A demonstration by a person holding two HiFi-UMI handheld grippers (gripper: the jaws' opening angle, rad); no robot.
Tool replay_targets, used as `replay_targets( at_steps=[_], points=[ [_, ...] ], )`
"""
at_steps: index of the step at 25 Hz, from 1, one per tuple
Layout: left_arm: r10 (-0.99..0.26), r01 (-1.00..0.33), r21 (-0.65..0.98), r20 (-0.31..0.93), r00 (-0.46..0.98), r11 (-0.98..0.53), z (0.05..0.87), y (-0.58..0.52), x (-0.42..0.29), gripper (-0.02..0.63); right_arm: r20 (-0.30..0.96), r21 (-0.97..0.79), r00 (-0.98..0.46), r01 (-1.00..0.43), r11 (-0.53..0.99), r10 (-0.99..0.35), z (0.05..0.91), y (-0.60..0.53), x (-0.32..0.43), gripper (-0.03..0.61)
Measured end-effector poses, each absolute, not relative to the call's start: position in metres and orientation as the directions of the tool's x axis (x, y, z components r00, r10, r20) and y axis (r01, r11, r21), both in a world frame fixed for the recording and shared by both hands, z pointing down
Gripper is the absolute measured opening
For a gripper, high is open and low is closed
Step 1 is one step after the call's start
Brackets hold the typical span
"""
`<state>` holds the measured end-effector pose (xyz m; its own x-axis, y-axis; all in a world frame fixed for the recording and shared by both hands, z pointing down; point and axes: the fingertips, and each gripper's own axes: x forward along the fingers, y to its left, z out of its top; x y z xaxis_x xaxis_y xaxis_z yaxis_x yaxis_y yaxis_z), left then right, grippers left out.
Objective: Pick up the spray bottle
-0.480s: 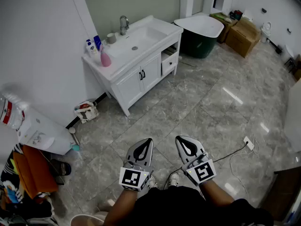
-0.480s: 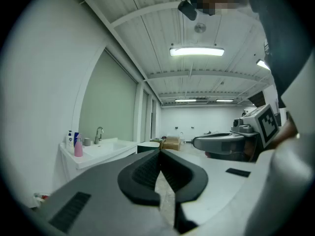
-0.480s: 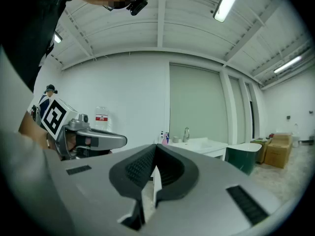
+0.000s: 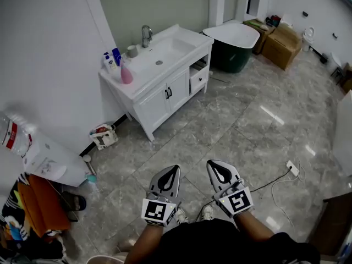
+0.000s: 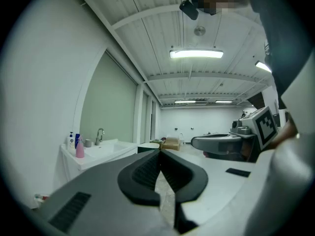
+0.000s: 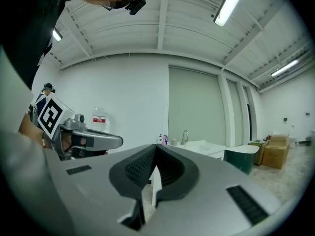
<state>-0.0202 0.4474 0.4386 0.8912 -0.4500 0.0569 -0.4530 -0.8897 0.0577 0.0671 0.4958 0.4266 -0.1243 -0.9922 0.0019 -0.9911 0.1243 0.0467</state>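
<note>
Approach step, the reach not yet begun; left gripper (image 4: pixel 174 170) and right gripper (image 4: pixel 213 164) sit near the body, jaws pressed together, holding nothing; the pink spray bottle (image 4: pixel 126 73) stands far left on the washstand (image 4: pixel 144 84), well apart; next, step closer and spread one gripper's jaws.

**No legible print**

The red-and-white label on the water jug (image 4: pixel 12 135) at the near left is too small to read. Labels on the bottles (image 4: pixel 116 56) on the far vanity are likewise illegible. The marker cubes (image 4: pixel 158 211) bear only black-and-white squares, no letters.

Left tongs (image 4: pixel 175 169), right tongs (image 4: pixel 211 164): closed, level.
</note>
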Motion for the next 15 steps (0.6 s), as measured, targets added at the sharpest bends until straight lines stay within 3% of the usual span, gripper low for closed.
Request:
replay_targets(
  at_steps=[8, 12, 15],
  points=[
    [-0.447, -0.449, 0.028, 0.067, 0.892, -0.893, 0.44, 0.439, -0.047, -0.005, -0.034, 0.012, -0.13, -0.991, 0.13, -0.991, 0.425, 0.489, 0.04, 0.008],
    [-0.445, -0.448, 0.023, 0.075, 0.892, -0.894, 0.441, 0.433, -0.065, -0.005, -0.02, 0.048, -0.135, -0.99, 0.134, -0.991, 0.428, 0.479, 0.023, 0.098],
    [-0.441, -0.442, 0.01, 0.066, 0.895, -0.897, 0.437, 0.429, -0.079, -0.005, -0.013, 0.062, -0.128, -0.99, 0.127, -0.992, 0.428, 0.471, 0.016, 0.248]
  ],
)
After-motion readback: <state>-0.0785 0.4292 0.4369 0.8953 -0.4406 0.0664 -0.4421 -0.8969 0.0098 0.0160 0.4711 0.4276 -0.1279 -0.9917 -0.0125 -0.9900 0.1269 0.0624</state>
